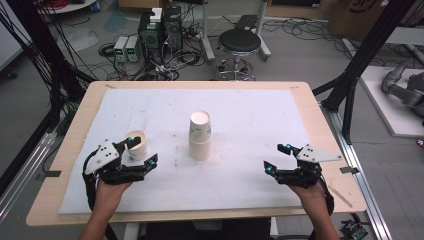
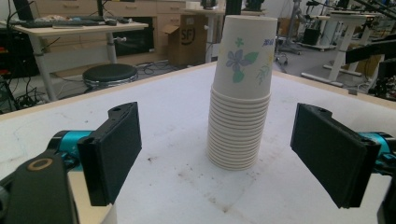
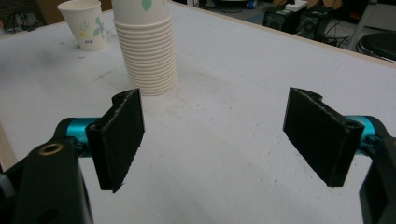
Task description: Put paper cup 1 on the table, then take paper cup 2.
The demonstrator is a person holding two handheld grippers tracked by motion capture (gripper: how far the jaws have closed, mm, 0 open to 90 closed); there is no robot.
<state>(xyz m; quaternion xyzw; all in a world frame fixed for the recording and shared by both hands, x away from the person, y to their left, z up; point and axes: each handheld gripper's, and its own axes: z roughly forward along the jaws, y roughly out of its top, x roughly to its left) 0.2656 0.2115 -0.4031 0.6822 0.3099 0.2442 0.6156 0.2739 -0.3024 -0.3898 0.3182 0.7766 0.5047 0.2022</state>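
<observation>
Both hands sit low in the high view. Left gripper [image 1: 142,151] is wide open with nothing in it, next to 1 single cup [image 1: 135,145]. Right gripper [image 1: 278,157] is open and empty too. The cup stack [image 1: 200,135] stands mid-frame, probably so either hand can reach it. Its flower print shows close in the left gripper view.

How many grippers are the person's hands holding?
2. The left gripper is beside the single paper cup; the right gripper hovers right of the cup stack.
</observation>
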